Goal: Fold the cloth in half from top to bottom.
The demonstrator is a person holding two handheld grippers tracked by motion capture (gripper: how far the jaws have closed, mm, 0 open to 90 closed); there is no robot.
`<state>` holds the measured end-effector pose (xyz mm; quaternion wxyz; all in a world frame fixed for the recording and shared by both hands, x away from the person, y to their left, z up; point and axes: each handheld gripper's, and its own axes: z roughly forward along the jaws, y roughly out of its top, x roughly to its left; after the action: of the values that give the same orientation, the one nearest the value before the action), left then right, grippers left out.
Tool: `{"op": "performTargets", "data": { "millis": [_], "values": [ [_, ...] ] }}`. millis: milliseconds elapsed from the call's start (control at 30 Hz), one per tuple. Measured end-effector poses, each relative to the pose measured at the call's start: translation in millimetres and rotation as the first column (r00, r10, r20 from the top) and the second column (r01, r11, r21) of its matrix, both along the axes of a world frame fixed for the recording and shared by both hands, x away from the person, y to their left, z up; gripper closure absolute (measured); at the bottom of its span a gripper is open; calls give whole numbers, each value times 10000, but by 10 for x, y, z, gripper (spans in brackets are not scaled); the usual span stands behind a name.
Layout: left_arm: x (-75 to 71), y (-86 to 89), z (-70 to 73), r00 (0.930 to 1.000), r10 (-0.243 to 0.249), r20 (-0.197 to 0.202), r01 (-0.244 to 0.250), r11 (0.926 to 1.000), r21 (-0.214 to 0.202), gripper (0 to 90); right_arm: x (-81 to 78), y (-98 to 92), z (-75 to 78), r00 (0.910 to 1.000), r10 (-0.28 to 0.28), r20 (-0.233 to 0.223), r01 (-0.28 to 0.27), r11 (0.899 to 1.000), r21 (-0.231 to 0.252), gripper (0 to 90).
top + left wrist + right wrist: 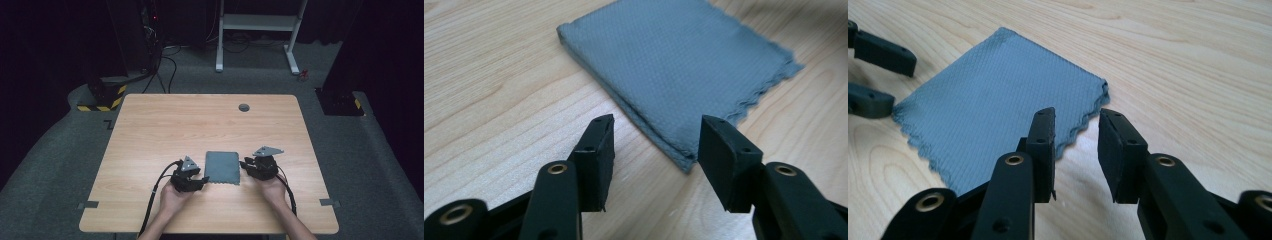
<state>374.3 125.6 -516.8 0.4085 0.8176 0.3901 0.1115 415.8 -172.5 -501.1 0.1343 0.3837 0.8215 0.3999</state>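
High view: a folded grey woven cloth [222, 167] lies flat near the front of a light wooden table [165, 125], between the left gripper [201, 179] and the right gripper [244, 165].

Left gripper view: the jaws gape, empty, at the cloth's folded corner.

Right gripper view: the jaws stand partly open, empty, beside the zigzag edge.

To grip cleanly, each should likely slide onto one corner squarely before closing.

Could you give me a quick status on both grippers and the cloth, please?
Left gripper open, right gripper open, nothing held. Folded grey cloth flat on the table between them. Nothing in the way.
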Motion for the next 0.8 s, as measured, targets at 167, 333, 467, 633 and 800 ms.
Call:
{"op": "performTargets", "data": {
  "millis": [167,333,467,633,800],
  "values": [
    [-37,84,66,9989,400,230,-391,9985,-384,461,-69,-101,-3,10000,-4,-7,4,9996,273,662],
    [-75,215,70,9956,850,406,-836,9959,-346,456,-129,-207,31,9998,-208,11,207,9985,512,643],
    [-128,347,42,9917,1241,351,-1223,9913,-490,452,-183,-332,14,9994,-357,14,355,9974,627,629],
    [-211,518,13,9803,1888,578,-1848,9804,-681,452,-296,-494,-37,9975,-713,22,711,9963,490,616],
    [-266,654,-31,9681,2396,737,-2347,9696,-691,454,-386,-595,-63,9958,-911,105,908,9954,308,609]
  ]
}}
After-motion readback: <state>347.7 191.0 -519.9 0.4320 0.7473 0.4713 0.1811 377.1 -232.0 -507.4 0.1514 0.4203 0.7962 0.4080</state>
